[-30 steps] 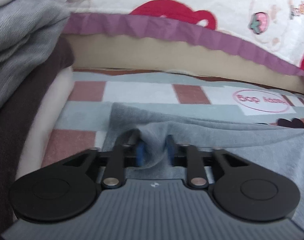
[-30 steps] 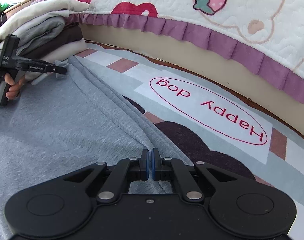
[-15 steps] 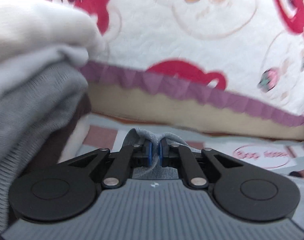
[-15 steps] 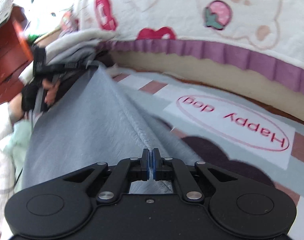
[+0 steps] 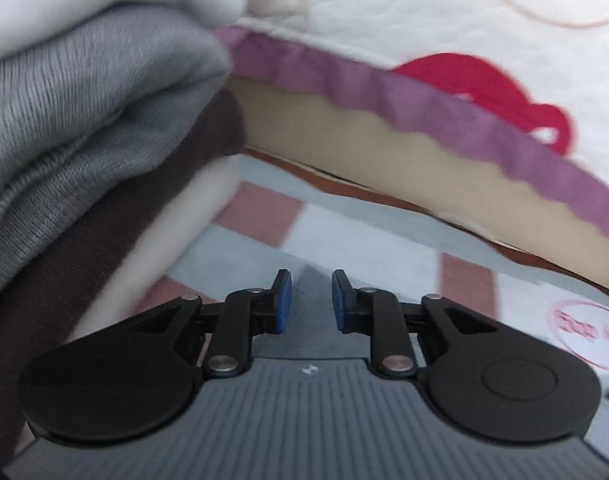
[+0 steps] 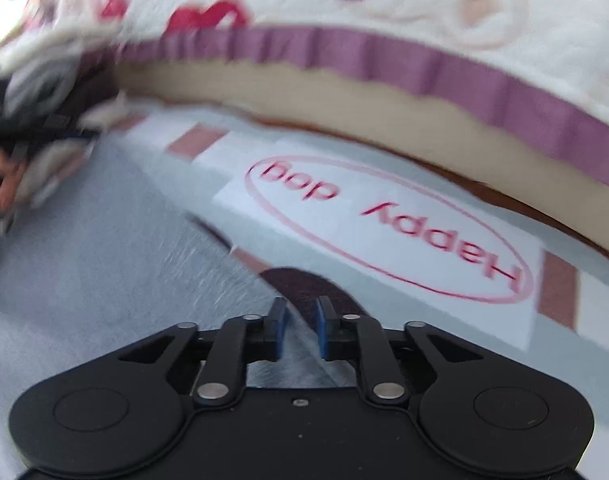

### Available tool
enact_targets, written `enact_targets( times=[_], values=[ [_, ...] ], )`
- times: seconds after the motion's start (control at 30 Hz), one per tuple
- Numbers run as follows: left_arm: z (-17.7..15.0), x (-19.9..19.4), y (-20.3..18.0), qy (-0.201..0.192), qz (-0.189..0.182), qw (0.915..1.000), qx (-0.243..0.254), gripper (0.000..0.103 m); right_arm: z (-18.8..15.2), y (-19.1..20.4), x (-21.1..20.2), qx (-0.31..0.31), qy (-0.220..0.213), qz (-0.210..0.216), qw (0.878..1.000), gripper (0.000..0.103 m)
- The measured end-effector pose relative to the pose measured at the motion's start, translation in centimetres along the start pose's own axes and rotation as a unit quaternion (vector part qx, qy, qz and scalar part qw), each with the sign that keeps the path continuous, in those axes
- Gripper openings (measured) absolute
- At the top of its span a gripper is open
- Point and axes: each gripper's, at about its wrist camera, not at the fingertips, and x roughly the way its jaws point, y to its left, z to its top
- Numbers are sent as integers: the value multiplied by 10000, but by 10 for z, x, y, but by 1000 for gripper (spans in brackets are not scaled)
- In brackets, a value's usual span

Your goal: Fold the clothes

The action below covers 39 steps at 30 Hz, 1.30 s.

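Observation:
A light grey garment (image 6: 104, 264) lies spread flat on the patterned mat. In the right wrist view its far corner runs to my right gripper (image 6: 300, 330), which is open just above the cloth edge. In the left wrist view a corner of the same grey garment (image 5: 310, 320) lies between the blue pads of my left gripper (image 5: 310, 300), which is open and not pinching it. The left gripper and the hand holding it show blurred at the left of the right wrist view (image 6: 8, 152).
A stack of folded clothes (image 5: 84, 120), white, grey, dark brown and cream, stands close on the left. A bed with a purple-frilled quilt (image 6: 424, 64) runs along the back. The mat carries a "Happy dog" oval (image 6: 388, 224).
Both grippers lifted the garment's edge, brought it down and opened, letting the cloth go. The garment now lies flat on the mat.

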Motion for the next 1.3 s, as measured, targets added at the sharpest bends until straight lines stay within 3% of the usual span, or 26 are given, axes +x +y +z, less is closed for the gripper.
enact_targets(
  times=[0.1,0.23,0.3,0.37,0.47,0.5,0.67,0.73,0.77,0.8,0.9,1.0,1.07,1.13,1.17,1.3],
  values=[
    [-6,-18,-5,234,-152,9981,556,44,-14,-9,-29,461,-264,-378,9979,29],
    [-22,-28,-4,602,-380,9931,929,48,-32,-2,-51,355,-193,-539,9977,32],
    [-33,-23,-1,890,-504,9908,888,51,-39,5,-52,178,-70,-530,9984,46],
    [-43,-13,-1,1037,-349,9903,859,51,-47,8,-47,87,66,-722,9973,58],
    [-46,-9,-5,957,-141,9908,945,49,-60,5,-33,75,348,-1485,9883,61],
    [-46,-8,-6,906,-73,9910,984,48,-63,1,-33,169,287,-1470,9886,67],
    [-49,-6,-6,829,-1,9910,1050,48,-73,-15,-35,642,-17,-1395,9881,72],
    [-51,-7,-5,751,55,9908,1122,41,-78,-22,-36,831,-139,-1363,9871,54],
    [-52,-7,-5,693,126,9900,1225,27,-77,-25,-36,922,-197,-1377,9860,22],
    [-53,-5,-7,626,239,9879,1398,15,-72,-27,-36,1006,-248,-1449,9840,1],
    [-51,-6,-7,553,533,9840,1607,3,-58,-32,-30,938,-274,-1951,9759,0],
    [-44,-26,-2,478,765,9838,1548,6,-50,-25,-27,717,-76,-2483,9660,0],
    [-37,-48,4,372,727,9871,1375,9,-47,-8,-41,822,-196,-2054,9750,10],
    [-34,-72,13,266,511,9933,999,27,-48,17,-59,871,-399,-1294,9870,14],
    [-34,-84,18,231,426,9956,799,39,-49,31,-66,823,-416,-886,9918,23],
    [-50,-124,44,242,321,9991,94,27,-64,85,-70,467,-81,459,9978,42]
  ],
)
